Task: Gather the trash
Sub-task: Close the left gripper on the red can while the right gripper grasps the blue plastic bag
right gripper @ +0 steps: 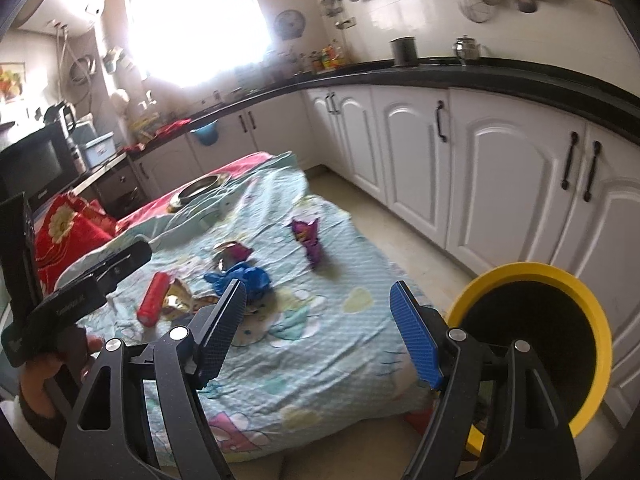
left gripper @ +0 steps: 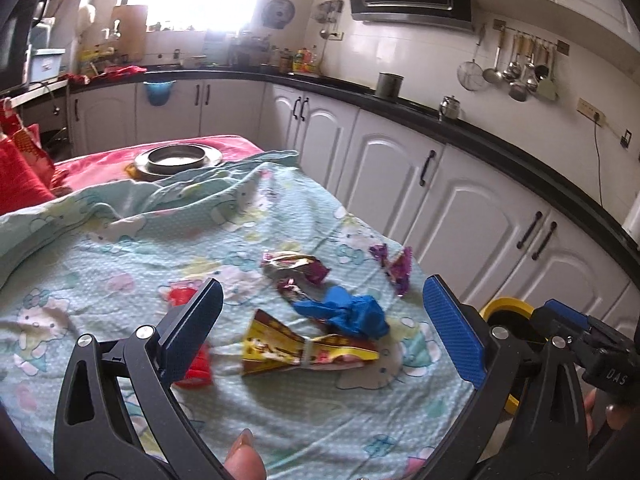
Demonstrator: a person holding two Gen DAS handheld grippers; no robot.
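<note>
Crumpled foil wrappers [left gripper: 294, 266] and blue plastic [left gripper: 346, 314] litter the cloth [left gripper: 120, 280]

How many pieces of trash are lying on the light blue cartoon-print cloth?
5, maybe more hidden: red cylindrical wrapper at left, yellow foil snack packet nearest, crumpled blue plastic glove in the middle, shiny silver-purple wrapper behind it, purple wrapper farthest right.

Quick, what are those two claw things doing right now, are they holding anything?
Left gripper: open, holding nothing, above the trash on the sheet.
Right gripper: open, holding nothing.
</note>
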